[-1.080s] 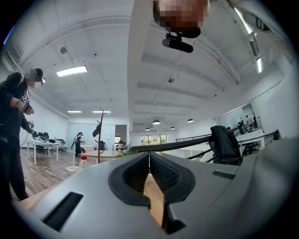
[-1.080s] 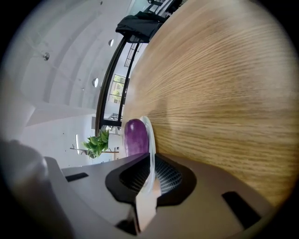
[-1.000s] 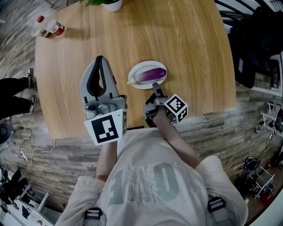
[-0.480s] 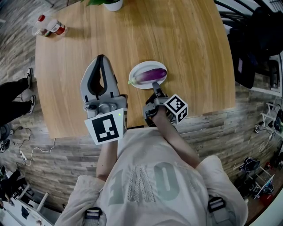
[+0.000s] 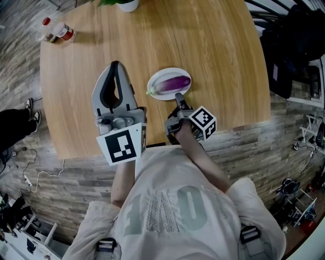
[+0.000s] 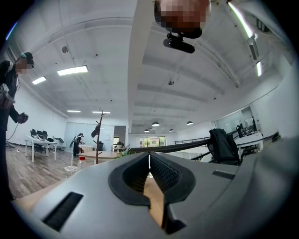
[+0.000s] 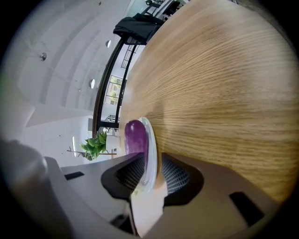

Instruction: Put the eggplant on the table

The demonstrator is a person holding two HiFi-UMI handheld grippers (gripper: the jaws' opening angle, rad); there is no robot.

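A purple eggplant (image 5: 172, 84) lies on a small white plate (image 5: 165, 73) near the middle of the round wooden table (image 5: 213, 51). My right gripper (image 5: 177, 96) is at the plate's near edge. In the right gripper view its jaws are opening, with the plate's rim (image 7: 152, 154) standing between them and the eggplant (image 7: 134, 137) just beyond. Left of the plate, my left gripper (image 5: 115, 66) hovers over the table with its tips together. In the left gripper view it (image 6: 149, 161) is shut on nothing.
Two bottles (image 5: 56, 31) stand at the table's far left corner and a potted plant (image 5: 127, 5) at its far edge. A dark chair with a black jacket (image 5: 299, 45) is to the right. A bystander's legs (image 5: 15, 119) are at the left.
Neither gripper has shifted, and the eggplant and plate lie where they were. The bystander's legs at the left edge have moved.
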